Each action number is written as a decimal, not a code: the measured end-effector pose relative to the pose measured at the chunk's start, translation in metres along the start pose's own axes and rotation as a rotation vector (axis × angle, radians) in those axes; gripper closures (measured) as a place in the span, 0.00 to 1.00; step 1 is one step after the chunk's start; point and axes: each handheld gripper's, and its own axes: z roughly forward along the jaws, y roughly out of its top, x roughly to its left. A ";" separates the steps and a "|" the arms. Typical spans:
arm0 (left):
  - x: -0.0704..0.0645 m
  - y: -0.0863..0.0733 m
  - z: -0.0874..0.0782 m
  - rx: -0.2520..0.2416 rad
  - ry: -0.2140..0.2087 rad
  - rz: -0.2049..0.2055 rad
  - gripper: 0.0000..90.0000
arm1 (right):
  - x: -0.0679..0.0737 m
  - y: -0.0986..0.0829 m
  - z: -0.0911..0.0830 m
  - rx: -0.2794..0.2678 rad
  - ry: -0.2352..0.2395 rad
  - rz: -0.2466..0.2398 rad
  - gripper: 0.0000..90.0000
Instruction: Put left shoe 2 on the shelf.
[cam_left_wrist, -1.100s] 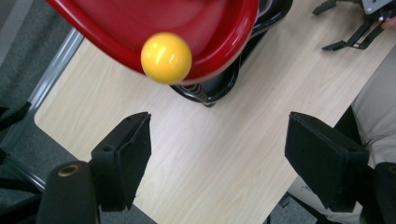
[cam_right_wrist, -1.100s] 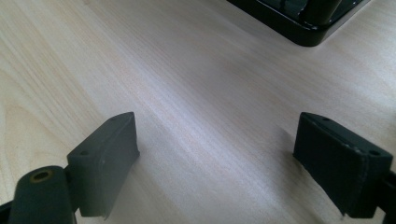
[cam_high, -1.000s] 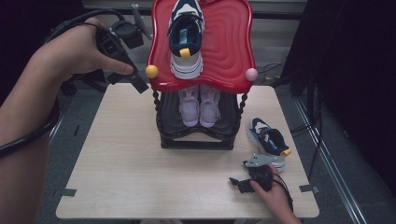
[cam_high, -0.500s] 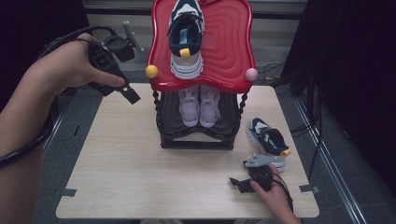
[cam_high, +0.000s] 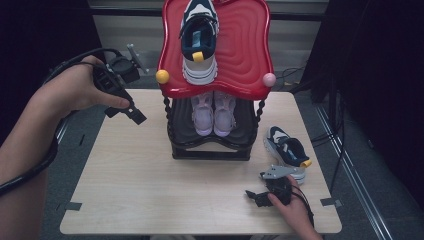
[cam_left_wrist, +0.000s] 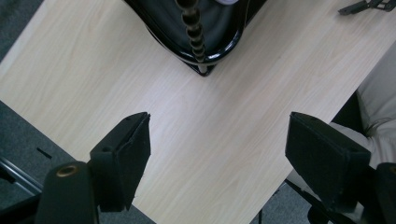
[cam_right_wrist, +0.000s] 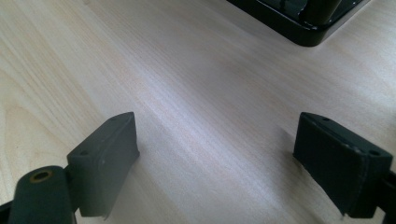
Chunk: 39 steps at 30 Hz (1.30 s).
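While the right hand-held gripper (cam_high: 261, 195) rests wide open and empty on the table (cam_high: 140, 190) near the loose sneaker (cam_high: 288, 151), the left hand-held gripper (cam_high: 134, 114), equally open and empty, hovers left of the shoe rack (cam_high: 210, 150), seemingly ready to shelve it.

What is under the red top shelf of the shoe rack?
A pair of light pink sneakers sits on the black lower shelf. The red top shelf covers their heel ends.
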 end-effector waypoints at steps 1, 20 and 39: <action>0.000 -0.002 0.003 0.002 -0.002 0.000 0.25 | 0.000 0.000 0.000 0.000 0.000 0.000 0.14; 0.001 -0.033 0.063 0.032 -0.059 -0.010 0.25 | 0.000 0.000 0.000 -0.004 -0.003 0.001 0.14; 0.000 -0.061 0.132 0.051 -0.115 -0.035 0.25 | 0.000 0.000 0.000 -0.006 -0.003 0.002 0.14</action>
